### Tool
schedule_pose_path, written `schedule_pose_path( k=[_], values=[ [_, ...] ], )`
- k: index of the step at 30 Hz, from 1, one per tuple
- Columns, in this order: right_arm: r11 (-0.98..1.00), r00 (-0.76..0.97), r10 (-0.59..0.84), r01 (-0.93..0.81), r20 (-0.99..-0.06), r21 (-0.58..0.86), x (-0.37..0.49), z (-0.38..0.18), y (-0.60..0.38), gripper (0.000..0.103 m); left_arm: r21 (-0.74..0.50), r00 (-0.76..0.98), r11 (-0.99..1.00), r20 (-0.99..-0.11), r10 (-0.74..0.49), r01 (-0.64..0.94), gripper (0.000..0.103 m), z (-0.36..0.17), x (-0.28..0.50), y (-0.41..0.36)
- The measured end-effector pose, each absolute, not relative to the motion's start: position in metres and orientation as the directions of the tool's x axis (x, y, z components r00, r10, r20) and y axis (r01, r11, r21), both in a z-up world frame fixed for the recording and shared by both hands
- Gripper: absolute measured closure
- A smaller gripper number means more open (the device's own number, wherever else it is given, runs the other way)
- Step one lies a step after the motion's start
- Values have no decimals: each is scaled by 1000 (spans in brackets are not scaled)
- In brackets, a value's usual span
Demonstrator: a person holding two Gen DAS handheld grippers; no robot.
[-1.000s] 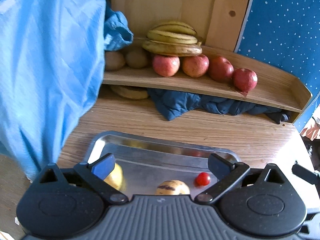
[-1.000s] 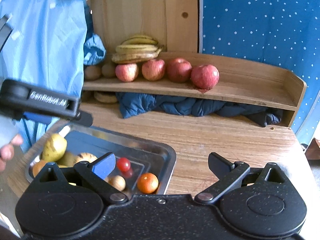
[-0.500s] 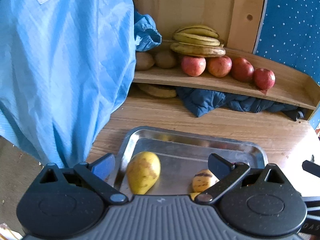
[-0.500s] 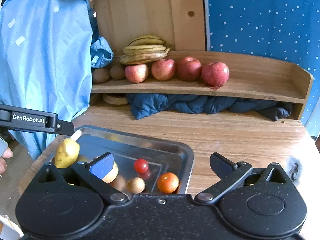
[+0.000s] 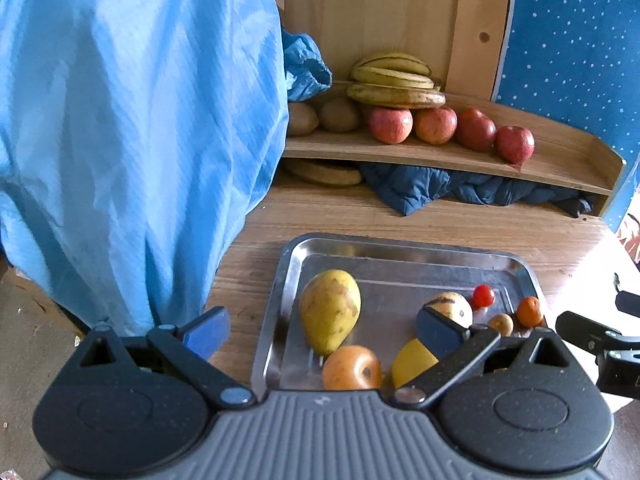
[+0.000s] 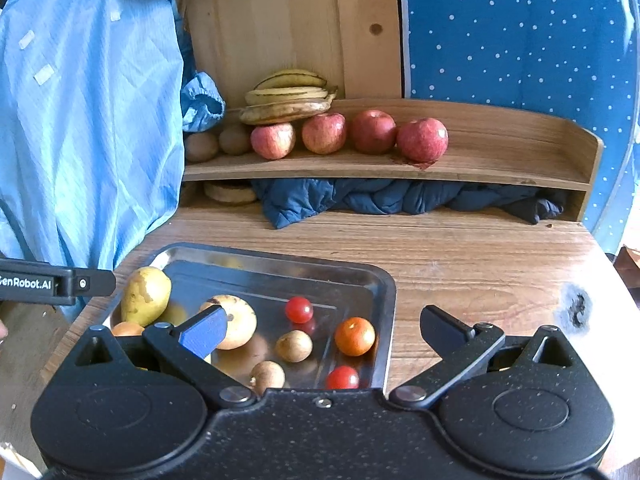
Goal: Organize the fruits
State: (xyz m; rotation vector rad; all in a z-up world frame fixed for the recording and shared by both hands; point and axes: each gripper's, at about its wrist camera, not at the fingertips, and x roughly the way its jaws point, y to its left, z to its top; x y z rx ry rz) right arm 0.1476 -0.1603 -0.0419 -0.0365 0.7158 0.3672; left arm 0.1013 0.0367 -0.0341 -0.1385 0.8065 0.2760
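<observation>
A steel tray (image 5: pixel 404 246) (image 6: pixel 384 292) on the wooden table holds a yellow-green pear (image 5: pixel 329 310) (image 6: pixel 145 295), an orange fruit (image 5: pixel 351 368), a pale striped melon (image 6: pixel 236 320), cherry tomatoes (image 6: pixel 299 309), a small orange (image 6: pixel 354 336) and brown round fruits (image 6: pixel 294 345). On the wooden shelf (image 6: pixel 500 168) sit several red apples (image 6: pixel 422 139) (image 5: pixel 514 144), bananas (image 5: pixel 394 84) and brown kiwis (image 5: pixel 340 114). My left gripper (image 5: pixel 322 330) hangs open over the tray's near left edge. My right gripper (image 6: pixel 323 330) is open above the tray's near right part. Neither holds anything.
A light blue cloth (image 5: pixel 132 140) hangs at the left, close to the tray. A dark blue quilted cloth (image 6: pixel 380 196) is stuffed under the shelf. Bare table (image 6: pixel 480 264) lies right of the tray. A dotted blue backdrop (image 6: pixel 520 28) stands behind.
Both grippers have pulled back and lifted, so more of the tray and its fruit shows. The left gripper also shifted left. Both stay open.
</observation>
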Motion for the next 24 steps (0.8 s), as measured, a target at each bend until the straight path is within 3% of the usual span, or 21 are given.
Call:
schedule_pose_path(
  k=[24],
  values=[
    [959, 744, 254, -274, -618, 64, 50, -17, -111, 1, -21, 702, 982, -702, 117, -185, 1, -22, 23, 68]
  ],
)
